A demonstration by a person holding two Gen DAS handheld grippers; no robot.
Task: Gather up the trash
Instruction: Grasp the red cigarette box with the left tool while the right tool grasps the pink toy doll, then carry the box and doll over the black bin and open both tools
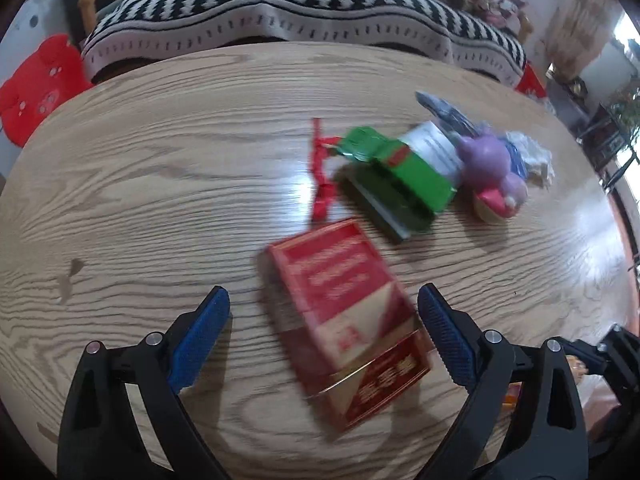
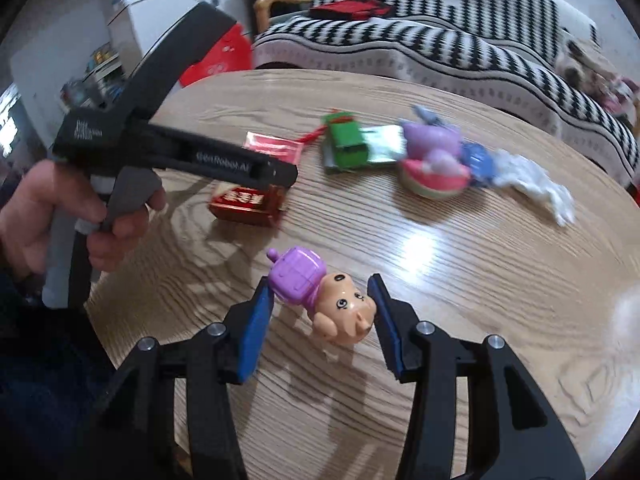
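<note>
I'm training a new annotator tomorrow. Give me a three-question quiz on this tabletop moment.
1. True or false: the right gripper has its pads against the purple-and-tan plastic pig toy.
2. What lies between the left gripper's open jaws? A) green carton B) red-and-gold cardboard box C) white tissue
3. Fill in: everything lies on a light ___-grain table.

Key: 1 true; 2 B; 3 wood.
</note>
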